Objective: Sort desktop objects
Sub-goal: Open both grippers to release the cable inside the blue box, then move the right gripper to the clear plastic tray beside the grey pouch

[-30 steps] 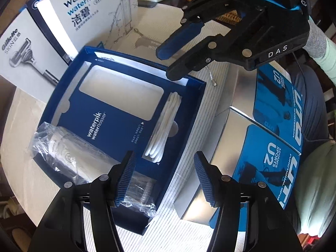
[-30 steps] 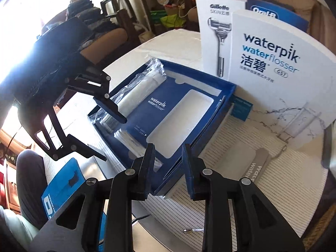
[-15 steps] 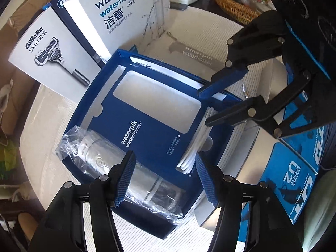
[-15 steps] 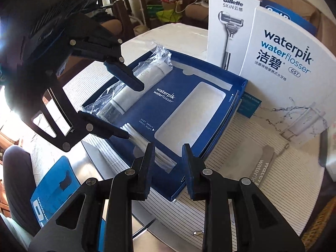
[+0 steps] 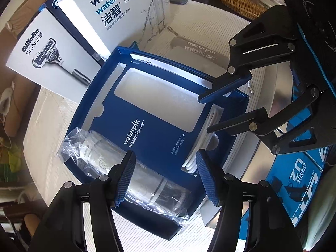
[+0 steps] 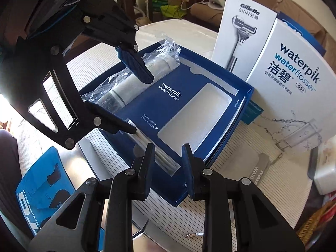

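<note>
An open blue Waterpik tray box [image 5: 151, 130] [image 6: 189, 105] lies on the striped table. It holds a water flosser wrapped in clear plastic [image 5: 117, 166] [image 6: 130, 84] along one side and white nozzle tips [image 5: 201, 142] [image 6: 159, 155] along the other. My left gripper [image 5: 163, 176] is open and empty, above the wrapped flosser's end; it also shows in the right wrist view [image 6: 134, 103]. My right gripper [image 6: 168, 168] is open a little and empty, over the nozzle tips; it also shows in the left wrist view [image 5: 204, 114].
A white Waterpik lid [image 5: 121, 10] [image 6: 294, 79], a Gillette box [image 5: 52, 56] [image 6: 243, 35] and a blue Oral-B box [image 5: 63, 2] stand behind. A grey Waterpik pouch [image 5: 199, 50] [image 6: 252, 168], silver-blue U2 boxes [image 5: 294, 176], a wicker basket [image 5: 237, 0] and a small metal piece [image 6: 194, 234] lie nearby.
Both grippers have moved in over the blue tray box. The left has come over the wrapped flosser and the right over the nozzle tips. Neither has taken hold of anything.
</note>
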A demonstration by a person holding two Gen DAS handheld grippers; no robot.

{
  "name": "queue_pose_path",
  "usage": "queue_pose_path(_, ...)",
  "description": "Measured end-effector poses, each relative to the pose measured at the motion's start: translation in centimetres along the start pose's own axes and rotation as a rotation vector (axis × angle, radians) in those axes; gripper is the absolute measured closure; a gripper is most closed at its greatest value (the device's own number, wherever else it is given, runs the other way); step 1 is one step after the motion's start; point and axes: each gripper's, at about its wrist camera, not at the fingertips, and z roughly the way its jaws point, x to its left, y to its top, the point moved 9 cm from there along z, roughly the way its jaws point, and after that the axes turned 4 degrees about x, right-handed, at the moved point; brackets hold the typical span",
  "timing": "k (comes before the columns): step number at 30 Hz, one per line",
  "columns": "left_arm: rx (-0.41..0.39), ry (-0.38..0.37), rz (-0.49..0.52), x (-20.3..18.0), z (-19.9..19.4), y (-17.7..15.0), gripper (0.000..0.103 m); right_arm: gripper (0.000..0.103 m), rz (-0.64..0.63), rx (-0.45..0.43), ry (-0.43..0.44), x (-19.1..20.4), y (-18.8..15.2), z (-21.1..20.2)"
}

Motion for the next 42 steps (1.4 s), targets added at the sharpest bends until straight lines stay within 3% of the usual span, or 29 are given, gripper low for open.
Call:
queue_pose_path(7,0.0,-0.021,-0.036,0.1,0.7,-0.5,0.037,0.077,0.005,-0.006,0.012,0.5,0.0,0.6)
queue_pose_path(11,-0.03,0.003,-0.063,0.4,0.2,0.0,0.038,0.077,0.05,-0.033,0.013,-0.2,-0.4,-0.5)
queue_pose_path(13,-0.074,0.01,-0.095,0.4,-1.1,0.2,0.033,0.075,0.126,-0.077,0.034,-1.5,-0.8,-2.1)
queue_pose_path(14,-0.103,0.013,-0.112,0.3,-2.0,0.4,0.025,0.073,0.17,-0.099,0.048,-2.2,-1.1,-2.9)
queue_pose_path(16,-0.166,0.004,-0.15,0.0,-3.7,0.7,0.021,0.051,0.269,-0.14,0.075,-4.0,-1.9,-4.6)
queue_pose_path(18,-0.215,-0.001,-0.181,-0.7,-5.0,1.2,0.019,0.04,0.348,-0.172,0.091,-5.8,-2.7,-5.8)
queue_pose_path(20,-0.269,0.0,-0.206,-1.7,-6.3,1.9,0.013,0.039,0.401,-0.19,0.092,-7.3,-3.1,-6.6)
queue_pose_path(21,-0.294,-0.009,-0.223,-2.2,-6.8,2.2,0.007,0.033,0.425,-0.195,0.091,-8.1,-3.4,-6.8)
queue_pose_path(22,-0.318,-0.02,-0.246,-2.7,-7.4,2.2,0.006,0.024,0.45,-0.203,0.092,-8.6,-3.9,-7.1)
queue_pose_path(24,-0.358,-0.047,-0.298,-3.5,-7.9,2.7,0.006,0.016,0.492,-0.216,0.085,-9.5,-4.8,-7.8)
queue_pose_path(33,-0.513,-0.179,-0.612,-3.8,-8.8,5.6,0.0,0.016,0.595,-0.107,0.007,-13.1,-8.6,-5.4)
queue_pose_path(35,-0.522,-0.186,-0.635,-3.8,-8.7,6.1,0.0,0.019,0.599,-0.064,0.008,-13.3,-9.7,-4.2)
queue_pose_path(37,-0.52,-0.192,-0.638,-4.0,-8.6,6.7,0.0,0.03,0.589,-0.016,0.023,-13.0,-10.3,-2.6)
queue_pose_path(42,-0.492,-0.183,-0.595,-4.9,-7.8,7.8,0.0,0.044,0.585,0.081,0.038,-12.7,-11.2,1.0)
